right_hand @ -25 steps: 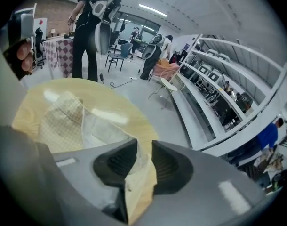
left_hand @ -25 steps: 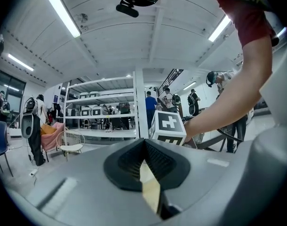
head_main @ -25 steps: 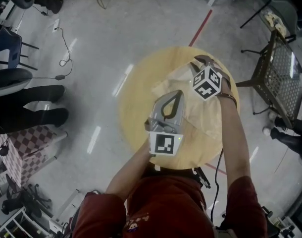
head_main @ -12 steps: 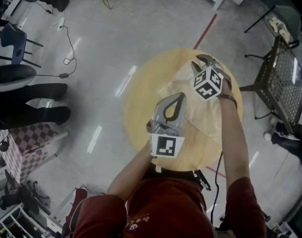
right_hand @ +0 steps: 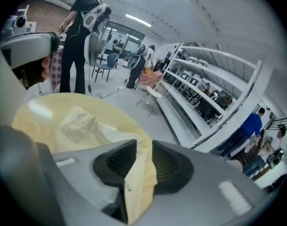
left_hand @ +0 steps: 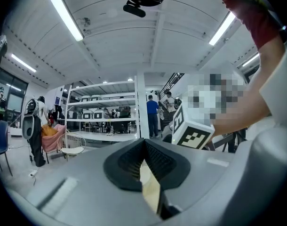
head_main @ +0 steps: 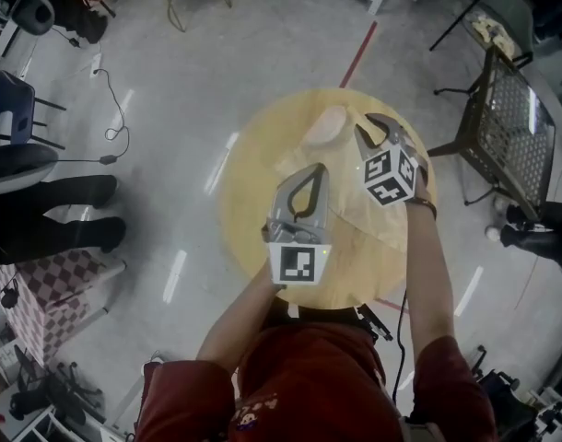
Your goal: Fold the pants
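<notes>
The round yellow wooden tabletop (head_main: 247, 184) carries the pale cream cloth pants (head_main: 350, 196), which lie over its right half and reach close to the far rim. The left half of the tabletop is bare.

The left tongs (head_main: 313, 168) are clenched on a thin strip of the pants, pinched flat between the dark ribbed pads (left_hand: 158, 160) in the left gripper view. The right tongs (head_main: 370, 128) grasp a thicker fold of the same cloth near the far right edge; in the right gripper view that fold (right_hand: 140, 180) stands up between the pads, and the rest of the pants spreads out behind it across the tabletop (right_hand: 33, 113).

Grey floor (head_main: 216, 72) lies open beyond the far and left rims. A dark wire-mesh chair (head_main: 507, 141) stands near the right rim, apart from it. A person's black-clad legs (head_main: 55, 205) lie well off to the left, beside a checkered box (head_main: 41, 284).
</notes>
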Demonstrator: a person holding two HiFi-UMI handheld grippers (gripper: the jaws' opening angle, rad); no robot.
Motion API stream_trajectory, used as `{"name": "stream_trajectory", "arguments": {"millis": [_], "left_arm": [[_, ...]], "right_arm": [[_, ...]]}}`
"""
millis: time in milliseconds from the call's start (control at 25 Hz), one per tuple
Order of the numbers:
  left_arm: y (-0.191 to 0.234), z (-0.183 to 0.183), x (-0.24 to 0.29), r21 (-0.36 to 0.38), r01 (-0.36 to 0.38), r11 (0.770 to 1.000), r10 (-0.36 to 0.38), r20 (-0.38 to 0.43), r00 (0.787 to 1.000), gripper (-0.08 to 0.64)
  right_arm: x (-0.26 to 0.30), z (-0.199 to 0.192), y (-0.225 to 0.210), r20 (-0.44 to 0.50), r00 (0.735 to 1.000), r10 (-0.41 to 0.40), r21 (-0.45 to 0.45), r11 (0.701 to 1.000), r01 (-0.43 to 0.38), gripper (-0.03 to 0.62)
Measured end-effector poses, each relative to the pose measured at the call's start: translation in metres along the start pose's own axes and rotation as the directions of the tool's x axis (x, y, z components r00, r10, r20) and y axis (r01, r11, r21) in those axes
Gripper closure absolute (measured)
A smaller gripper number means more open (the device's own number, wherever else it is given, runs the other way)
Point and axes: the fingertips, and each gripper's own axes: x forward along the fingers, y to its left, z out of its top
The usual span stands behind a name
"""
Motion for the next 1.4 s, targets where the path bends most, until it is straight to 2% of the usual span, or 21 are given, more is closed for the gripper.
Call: {"name": "stream_trajectory", "arguments": {"millis": [120,240,320,400,480,560,640,720,880,1120,1400], "left_arm": [[0.005,0.017,-0.017,0.014,-0.015,1.000,0.015,0.030,0.999,0.554],[0.005,0.035,-0.034,-0.004,-0.030,1.000,0.030,0.067,0.997,0.554],[0.006,0.043,-0.047,-0.065,-0.034,0.997,0.040,0.093,0.995,0.554],[0.005,0.049,-0.058,-0.135,-0.024,0.991,0.039,0.106,0.994,0.554],[0.002,0.056,-0.070,-0.157,0.001,0.988,0.018,0.121,0.992,0.554],[-0.003,0.063,-0.085,-0.159,0.034,0.987,-0.012,0.137,0.990,0.554],[-0.011,0.068,-0.097,-0.162,0.068,0.984,-0.044,0.151,0.988,0.554],[-0.022,0.072,-0.105,-0.157,0.103,0.982,-0.078,0.159,0.984,0.554],[-0.055,0.080,-0.115,-0.170,0.166,0.971,-0.138,0.168,0.976,0.554],[-0.107,0.096,-0.120,-0.154,0.246,0.957,-0.214,0.198,0.957,0.554],[-0.195,0.122,-0.105,-0.138,0.309,0.941,-0.277,0.210,0.938,0.554]], "right_arm": [[-0.046,0.019,0.013,0.087,0.993,-0.081,0.084,0.994,0.074,0.499],[-0.098,0.035,0.021,0.194,0.960,-0.201,0.236,0.960,0.153,0.500],[-0.135,0.041,0.024,0.241,0.922,-0.304,0.364,0.909,0.204,0.499],[-0.172,0.041,0.026,0.259,0.876,-0.407,0.483,0.840,0.247,0.499],[-0.211,0.036,0.030,0.258,0.828,-0.497,0.576,0.768,0.282,0.499],[-0.247,0.031,0.041,0.248,0.789,-0.562,0.630,0.712,0.309,0.499],[-0.277,0.024,0.052,0.225,0.758,-0.612,0.657,0.670,0.345,0.499],[-0.300,0.012,0.062,0.196,0.740,-0.644,0.680,0.632,0.370,0.500],[-0.340,-0.017,0.075,0.141,0.710,-0.690,0.692,0.582,0.428,0.499],[-0.391,-0.057,0.084,0.078,0.638,-0.766,0.716,0.489,0.499,0.505],[-0.443,-0.125,0.069,0.044,0.601,-0.798,0.733,0.435,0.523,0.585]]}}
